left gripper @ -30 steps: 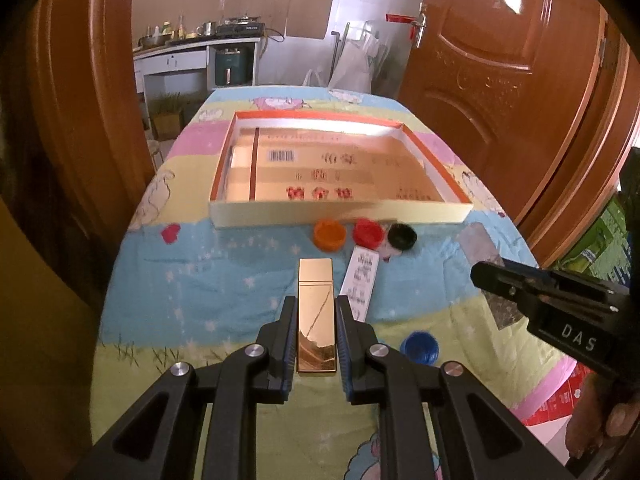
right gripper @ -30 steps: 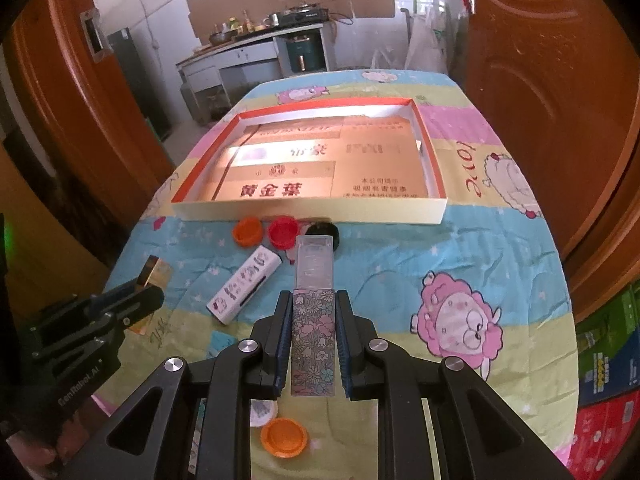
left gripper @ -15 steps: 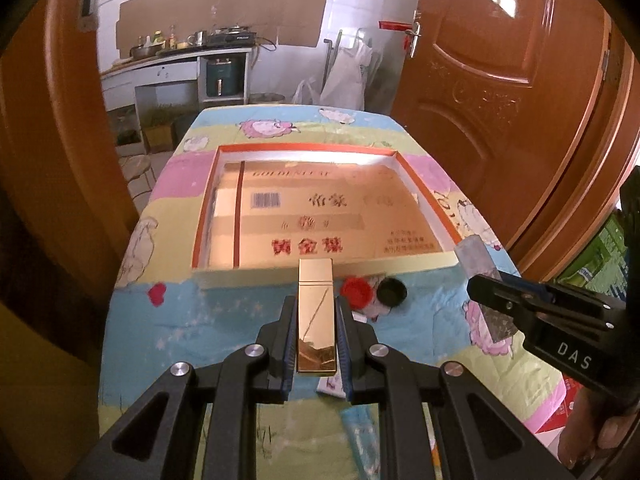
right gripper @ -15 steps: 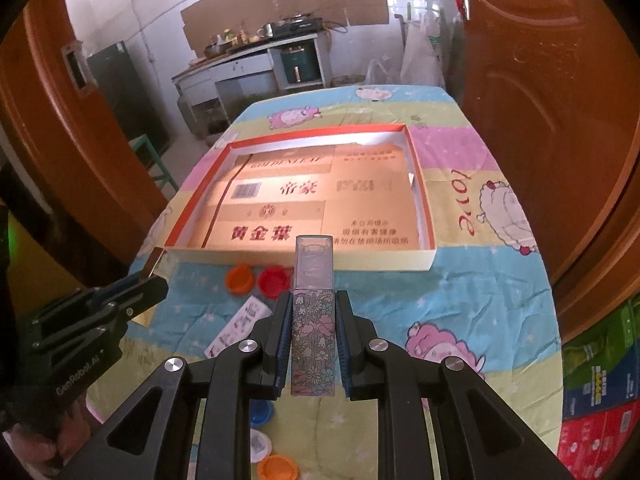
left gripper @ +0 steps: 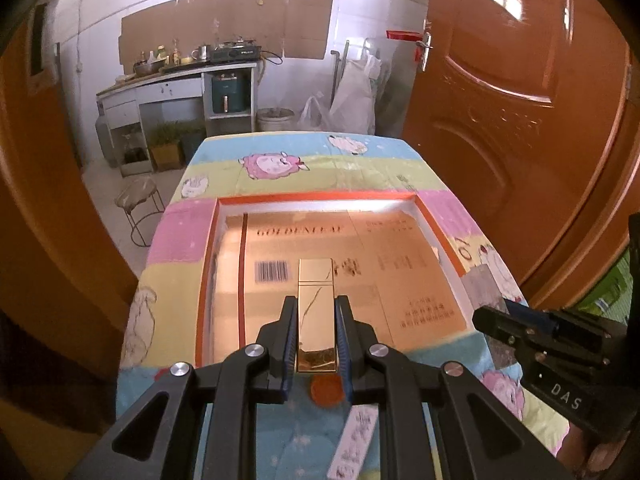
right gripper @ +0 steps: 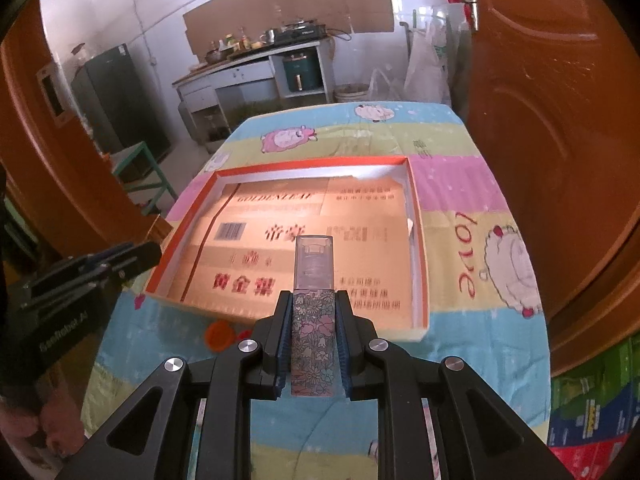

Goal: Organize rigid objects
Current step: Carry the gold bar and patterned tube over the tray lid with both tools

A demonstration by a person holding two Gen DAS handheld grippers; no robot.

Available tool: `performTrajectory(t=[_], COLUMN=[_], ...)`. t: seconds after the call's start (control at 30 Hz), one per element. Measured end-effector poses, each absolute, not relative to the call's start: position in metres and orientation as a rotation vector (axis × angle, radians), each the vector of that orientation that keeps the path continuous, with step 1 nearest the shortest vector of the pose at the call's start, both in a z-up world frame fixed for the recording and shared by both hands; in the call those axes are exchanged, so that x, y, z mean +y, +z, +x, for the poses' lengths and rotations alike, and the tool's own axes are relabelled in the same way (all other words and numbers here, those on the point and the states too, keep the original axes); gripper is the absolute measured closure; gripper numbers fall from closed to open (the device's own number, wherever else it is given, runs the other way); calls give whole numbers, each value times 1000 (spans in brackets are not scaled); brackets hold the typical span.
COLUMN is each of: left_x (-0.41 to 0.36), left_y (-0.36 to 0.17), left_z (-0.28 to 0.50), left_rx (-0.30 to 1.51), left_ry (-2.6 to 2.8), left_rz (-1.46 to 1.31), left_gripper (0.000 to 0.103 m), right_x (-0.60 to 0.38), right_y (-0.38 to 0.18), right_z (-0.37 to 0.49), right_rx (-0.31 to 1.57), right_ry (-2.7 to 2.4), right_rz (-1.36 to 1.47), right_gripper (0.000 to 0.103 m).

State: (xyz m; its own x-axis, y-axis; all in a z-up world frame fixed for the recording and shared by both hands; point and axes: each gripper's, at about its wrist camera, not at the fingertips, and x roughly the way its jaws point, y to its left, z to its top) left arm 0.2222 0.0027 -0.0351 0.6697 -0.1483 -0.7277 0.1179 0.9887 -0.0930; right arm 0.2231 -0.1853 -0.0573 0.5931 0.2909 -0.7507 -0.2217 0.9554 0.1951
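**A:** Table status?

**B:** Big orange-rimmed tray (right gripper: pixel 416 216) sits mid-table on the cartoon cloth (right gripper: pixel 460 380). Only a flattened gold carton (left gripper: pixel 344 280) lines its floor; no loose items in it that I can see.

**A:** My grippers?

**B:** Your left gripper (left gripper: pixel 317 322) has its jaws clamped on the gold bar case (left gripper: pixel 316 312), held lengthwise, tip out over the tray's near edge. Your right gripper (right gripper: pixel 313 318) is clamped on the floral case (right gripper: pixel 313 344), clear cap (right gripper: pixel 314 260) forward, also over the tray's near edge. Lengthwise grip looks chosen so each can be laid flat on the tray floor.

**A:** What's left outside?

**B:** On your side of the tray: an orange cap (left gripper: pixel 327 388) just short of its near wall and a white patterned stick (left gripper: pixel 354 440) closer to you. My read: both held cases go in first, side by side.
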Motion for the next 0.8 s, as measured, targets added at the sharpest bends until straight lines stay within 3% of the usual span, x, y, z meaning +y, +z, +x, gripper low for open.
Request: performTrajectory(t=[0.8], left_x=[4], left_y=[-93], left_z=[365], left_rx=[987], left_ry=[-105], left_rz=[-37], left_gripper=[85], right_x=[-160], right_y=[-101], right_z=[374], right_rx=[964], right_ry=[342], right_rz=[-8], right_gripper=[83])
